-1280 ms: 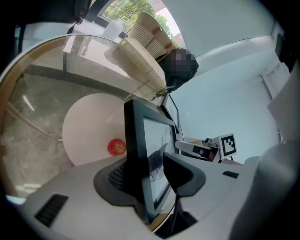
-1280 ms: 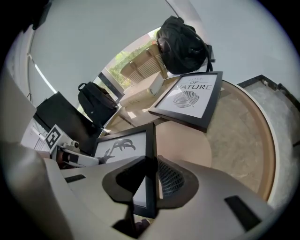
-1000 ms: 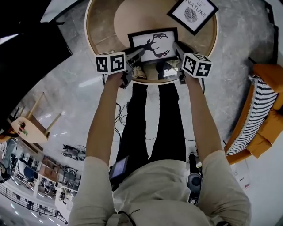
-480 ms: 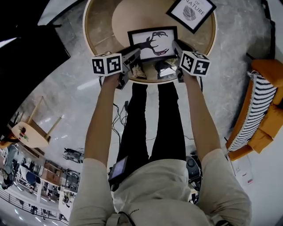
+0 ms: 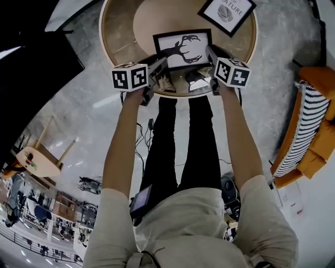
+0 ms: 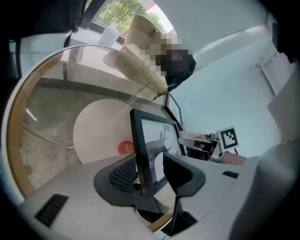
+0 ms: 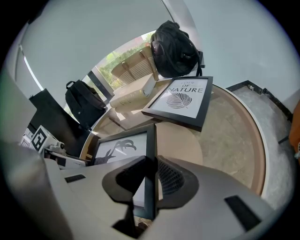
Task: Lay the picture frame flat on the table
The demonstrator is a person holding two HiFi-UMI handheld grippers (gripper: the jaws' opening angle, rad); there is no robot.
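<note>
Over round table (image 5: 118,32), black picture frame (image 5: 183,48) shows antler silhouette.

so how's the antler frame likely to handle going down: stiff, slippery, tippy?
Probably stiff: the antler frame shows straight edges with the left gripper and right gripper clamped on opposite sides. Likely slippery and breakable: its border looks smooth, and the table top appears to be glass. It's thin, so let go on edge it'd probably tip.

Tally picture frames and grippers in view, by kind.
Picture frames: 2 (antler-print frame, leaf-print frame)
Grippers: 2 (left gripper, right gripper)
Total: 4
</note>
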